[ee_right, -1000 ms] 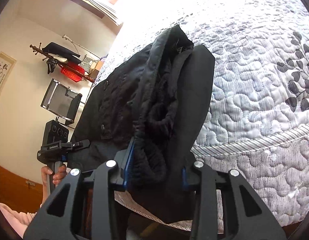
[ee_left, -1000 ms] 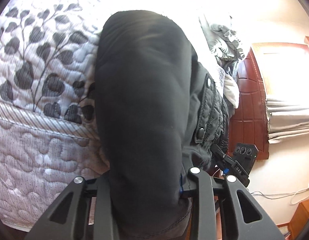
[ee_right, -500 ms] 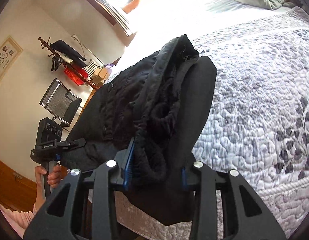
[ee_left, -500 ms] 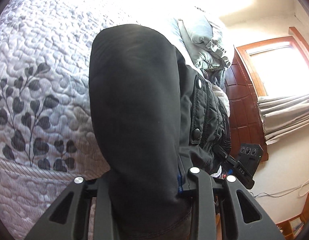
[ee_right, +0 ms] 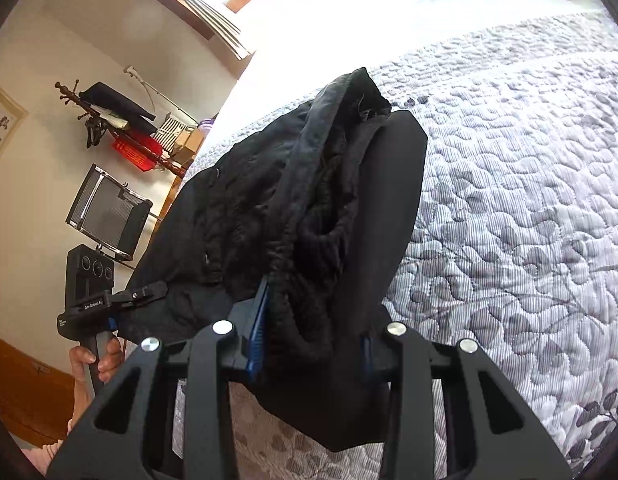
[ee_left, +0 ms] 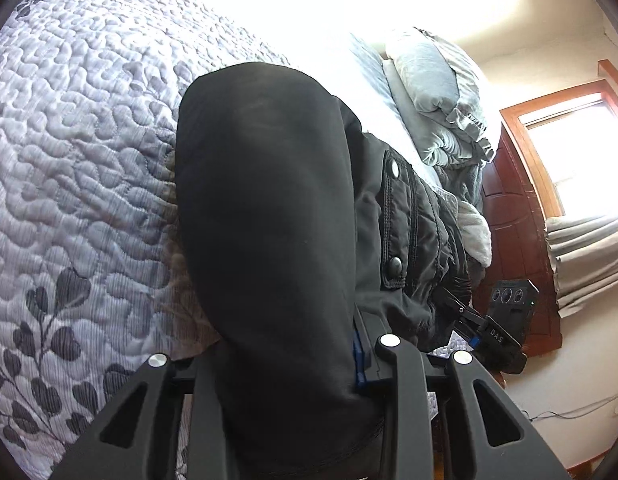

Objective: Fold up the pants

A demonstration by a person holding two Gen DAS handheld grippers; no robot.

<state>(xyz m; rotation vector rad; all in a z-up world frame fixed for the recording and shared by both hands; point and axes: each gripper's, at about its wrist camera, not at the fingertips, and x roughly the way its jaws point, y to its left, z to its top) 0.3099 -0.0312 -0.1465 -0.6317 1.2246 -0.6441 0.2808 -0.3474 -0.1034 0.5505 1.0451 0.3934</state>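
Observation:
The black pants [ee_left: 265, 216] hang bunched between both grippers above the quilted bed. My left gripper [ee_left: 281, 364] is shut on a thick fold of them; the cloth fills the space between its fingers. My right gripper [ee_right: 309, 344] is shut on the gathered waistband end of the pants [ee_right: 321, 208]. A quilted black part with snap buttons [ee_left: 405, 232] lies beside the smooth leg. The right gripper also shows in the left wrist view [ee_left: 489, 332], and the left gripper in the right wrist view [ee_right: 105, 304], held by a hand.
The grey-white quilt with a leaf print [ee_left: 69, 168] spreads under the pants [ee_right: 529, 184]. Grey pillows [ee_left: 441, 104] lie at the head of the bed. A wooden headboard [ee_left: 513, 240], curtains and a window are on the right. A coat rack [ee_right: 117, 120] and a heater stand by the wall.
Both grippers have risen and moved forward over the bed with the pants still held. The pillows and more of the quilt have come into view. The grips are unchanged.

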